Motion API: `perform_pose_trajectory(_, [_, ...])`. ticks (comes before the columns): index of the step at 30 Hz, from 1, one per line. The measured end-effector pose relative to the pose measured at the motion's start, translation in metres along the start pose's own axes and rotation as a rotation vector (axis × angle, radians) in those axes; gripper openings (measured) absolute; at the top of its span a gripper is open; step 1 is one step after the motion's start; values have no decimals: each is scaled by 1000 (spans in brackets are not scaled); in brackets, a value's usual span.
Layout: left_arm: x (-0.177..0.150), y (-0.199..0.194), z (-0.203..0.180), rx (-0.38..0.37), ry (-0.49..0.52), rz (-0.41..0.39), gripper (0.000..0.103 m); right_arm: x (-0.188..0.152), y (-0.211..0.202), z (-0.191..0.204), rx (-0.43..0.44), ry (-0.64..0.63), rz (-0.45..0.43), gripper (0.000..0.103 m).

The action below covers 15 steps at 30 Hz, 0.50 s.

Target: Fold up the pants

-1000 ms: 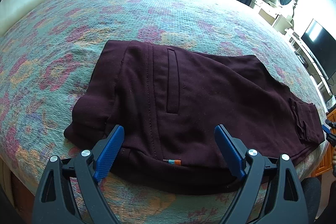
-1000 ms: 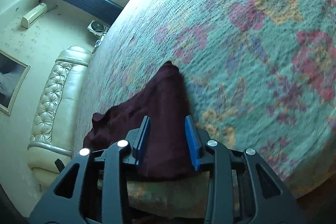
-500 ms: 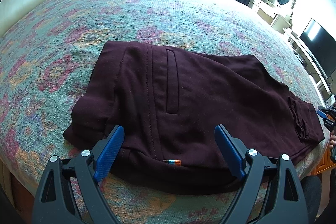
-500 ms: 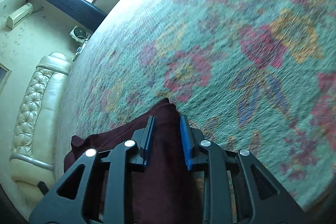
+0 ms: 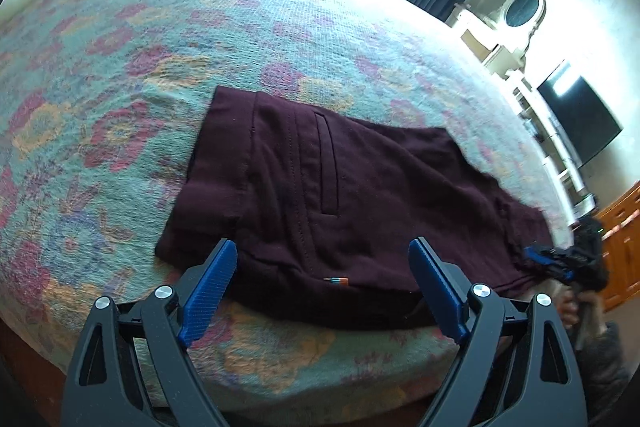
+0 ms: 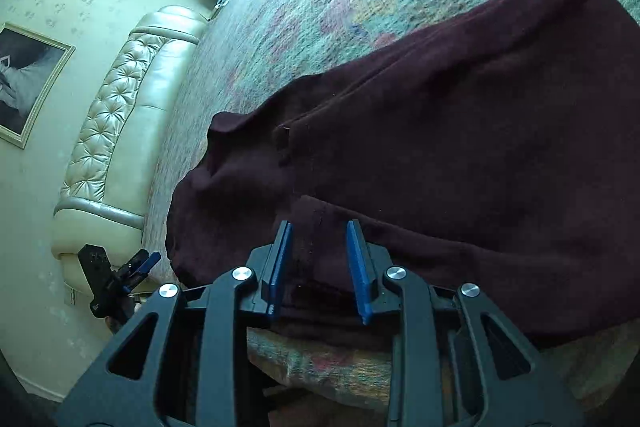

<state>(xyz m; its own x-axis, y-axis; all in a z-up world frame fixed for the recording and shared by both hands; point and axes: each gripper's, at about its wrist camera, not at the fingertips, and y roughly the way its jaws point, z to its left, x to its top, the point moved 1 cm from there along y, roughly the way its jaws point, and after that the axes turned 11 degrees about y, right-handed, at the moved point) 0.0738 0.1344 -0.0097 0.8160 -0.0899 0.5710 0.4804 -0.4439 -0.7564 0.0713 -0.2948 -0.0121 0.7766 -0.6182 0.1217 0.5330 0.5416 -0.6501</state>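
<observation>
Left tongs (image 5: pixel 320 291) wide, empty, near pants' waist | right tongs (image 6: pixel 320 263) narrow, opening, straddling cloth at pants' (image 5: pixel 344 203) other end | pants on bed (image 5: pixel 120 87), near its edge | step: folding lengthwise | next: pinch hem, carry toward waist

pants (image 5: pixel 360 195): 1 | tools: 2 | bed (image 5: pixel 280 27): 1 | mirror (image 5: pixel 522 9): 1 (blurred, probably)

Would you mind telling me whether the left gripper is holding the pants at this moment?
No, the left gripper stands wide open over the near edge of the maroon pants, its blue fingers gripping no fabric.
</observation>
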Motion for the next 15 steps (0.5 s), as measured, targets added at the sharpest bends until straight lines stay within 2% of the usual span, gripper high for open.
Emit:
perform_pose_trajectory(4, [8, -12, 49, -124, -134, -16, 87, -5, -2, 22, 2, -49, -15, 42])
perform_pose_trajectory(7, [17, -5, 80, -192, -186, -1, 87, -13, 1, 31, 30, -53, 0, 43])
perform_pose_trajectory(10, [22, 17, 98, -247, -232, 68, 86, -18, 8, 38, 33, -60, 18, 43])
perform_pose_trajectory(14, [26, 41, 106, -215, -211, 144, 86, -24, 9, 42, 28, -62, 28, 43])
perform_pose_trajectory(15, [25, 48, 111, -234, -220, 162, 86, -25, 10, 41, 36, -55, 29, 44])
